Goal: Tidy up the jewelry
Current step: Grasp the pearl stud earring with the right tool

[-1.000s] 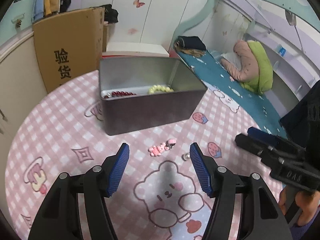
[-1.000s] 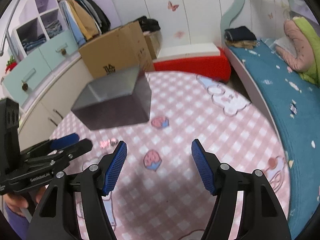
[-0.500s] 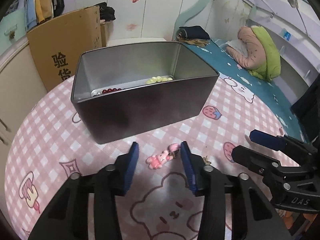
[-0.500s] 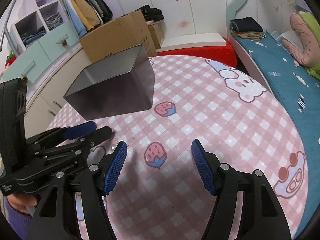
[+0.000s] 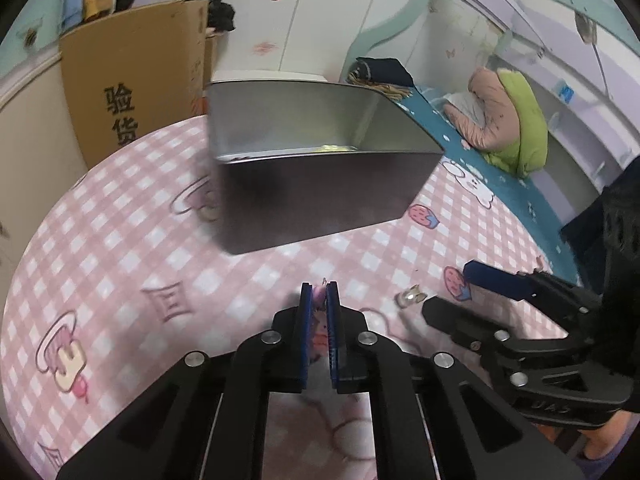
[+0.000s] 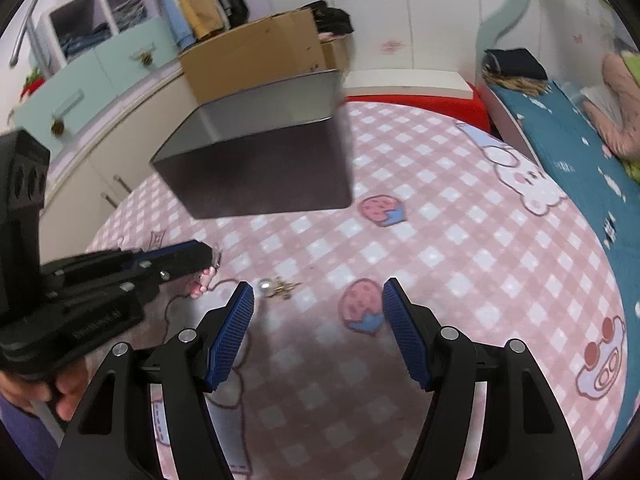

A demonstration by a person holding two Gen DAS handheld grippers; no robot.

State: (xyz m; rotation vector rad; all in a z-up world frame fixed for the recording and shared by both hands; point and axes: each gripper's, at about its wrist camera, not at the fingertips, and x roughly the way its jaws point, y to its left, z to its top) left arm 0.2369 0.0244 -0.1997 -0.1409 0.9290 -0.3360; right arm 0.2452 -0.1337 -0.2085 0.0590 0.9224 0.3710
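Observation:
My left gripper (image 5: 319, 294) is shut on a small pink charm (image 5: 319, 293), which shows as a sliver between its blue pads; in the right wrist view the same pink charm (image 6: 202, 280) hangs under the left gripper (image 6: 208, 256). A dark metal tin (image 5: 320, 196) stands open just beyond, with pale green beads (image 5: 334, 148) and other pieces on its floor. A small gold and pearl piece (image 6: 278, 286) lies on the pink checked cloth, just ahead of my right gripper (image 6: 318, 300), which is open with nothing between its fingers. That piece (image 5: 408, 298) lies right of the left gripper.
The round table (image 6: 460, 240) has a pink checked cloth with cartoon prints. A cardboard box (image 5: 132, 76) stands behind the tin on the left. A blue bed (image 6: 580, 128) with a pink and green cushion runs along the right side. A hand (image 6: 60, 392) holds the left gripper.
My left gripper's jaws have come together around the pink charm, which lay free on the cloth before. My right gripper has come closer to the gold and pearl piece, still open.

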